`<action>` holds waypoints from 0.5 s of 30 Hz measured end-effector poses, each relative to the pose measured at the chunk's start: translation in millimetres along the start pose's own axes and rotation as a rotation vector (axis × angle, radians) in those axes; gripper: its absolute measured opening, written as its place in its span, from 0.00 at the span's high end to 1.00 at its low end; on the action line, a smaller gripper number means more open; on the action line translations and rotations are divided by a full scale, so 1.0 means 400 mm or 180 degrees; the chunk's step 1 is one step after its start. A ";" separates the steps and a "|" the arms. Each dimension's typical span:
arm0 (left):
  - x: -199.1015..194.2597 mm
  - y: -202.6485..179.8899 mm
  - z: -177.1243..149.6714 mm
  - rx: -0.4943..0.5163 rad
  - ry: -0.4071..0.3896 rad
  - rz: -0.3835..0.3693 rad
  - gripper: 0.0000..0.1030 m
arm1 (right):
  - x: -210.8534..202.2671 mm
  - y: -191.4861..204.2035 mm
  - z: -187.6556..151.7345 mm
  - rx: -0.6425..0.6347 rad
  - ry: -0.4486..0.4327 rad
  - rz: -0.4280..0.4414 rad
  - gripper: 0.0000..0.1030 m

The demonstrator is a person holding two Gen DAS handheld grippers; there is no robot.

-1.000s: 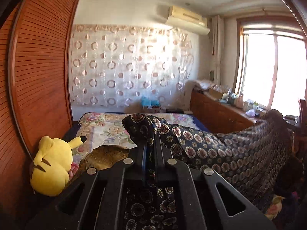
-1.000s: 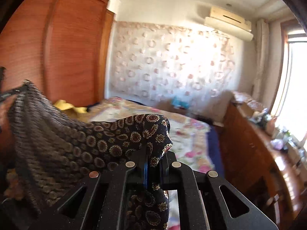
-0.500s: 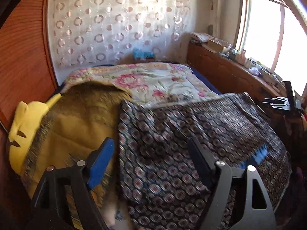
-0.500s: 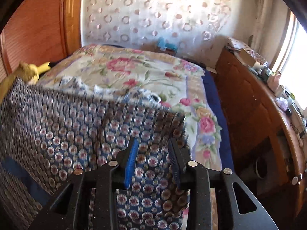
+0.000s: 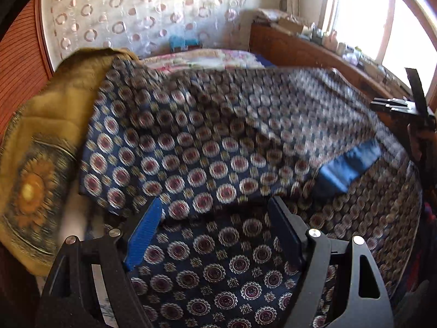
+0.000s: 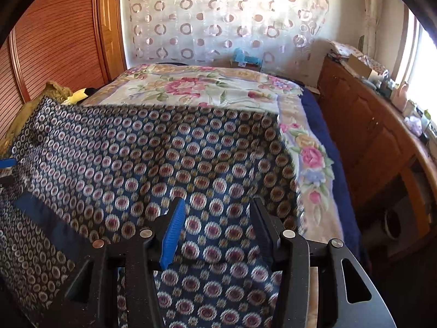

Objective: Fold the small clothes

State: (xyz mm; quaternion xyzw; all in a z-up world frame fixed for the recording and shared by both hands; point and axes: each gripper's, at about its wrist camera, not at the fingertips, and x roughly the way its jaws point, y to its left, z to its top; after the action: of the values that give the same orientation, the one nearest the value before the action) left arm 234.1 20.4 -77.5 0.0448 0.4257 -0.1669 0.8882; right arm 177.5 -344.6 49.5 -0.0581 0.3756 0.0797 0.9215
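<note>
A navy cloth (image 5: 207,142) printed with round medallions lies spread over the bed, its upper layer folded onto the lower one. A plain blue band (image 5: 349,164) of it shows at the right. My left gripper (image 5: 215,218) hangs open just above the cloth's near edge, with nothing pressed between its pads. In the right wrist view the same cloth (image 6: 164,158) fills the foreground. My right gripper (image 6: 218,218) is over it with its jaws opening; the cloth lies under them, and the pads do not pinch it. The right gripper's tool (image 5: 409,106) shows at the far right of the left wrist view.
An olive-yellow cloth (image 5: 41,164) with a sunflower print lies left of the navy one. A floral bedspread (image 6: 218,87) covers the bed. A yellow plush toy (image 6: 79,95) sits by the wooden wardrobe (image 6: 54,41). A wooden cabinet (image 6: 368,136) with clutter runs along the right.
Both grippers came down from holding the cloth up in the air, let go of it and opened. The cloth dropped and now lies folded on the bed.
</note>
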 end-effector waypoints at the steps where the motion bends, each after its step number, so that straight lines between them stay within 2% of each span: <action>1: 0.008 -0.004 -0.005 0.0013 0.0039 0.0005 0.22 | 0.004 -0.004 -0.008 0.0002 0.0020 0.0006 0.51; 5: 0.016 -0.028 -0.020 0.0218 0.0026 0.0161 0.21 | 0.036 -0.041 -0.022 0.0114 0.0060 -0.0026 0.51; 9: 0.018 -0.027 -0.023 0.0210 0.0024 0.0146 0.17 | 0.021 -0.110 -0.029 0.0294 0.0073 -0.0102 0.51; 15: 0.029 -0.036 -0.017 0.0217 0.0043 0.0140 0.12 | 0.029 -0.174 -0.038 0.0547 0.0203 -0.0055 0.51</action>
State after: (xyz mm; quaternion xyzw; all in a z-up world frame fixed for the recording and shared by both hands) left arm 231.0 5.4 -89.7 0.0854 0.4246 -0.1614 0.8868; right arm 188.7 -414.3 34.0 0.0154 0.4097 0.0374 0.9113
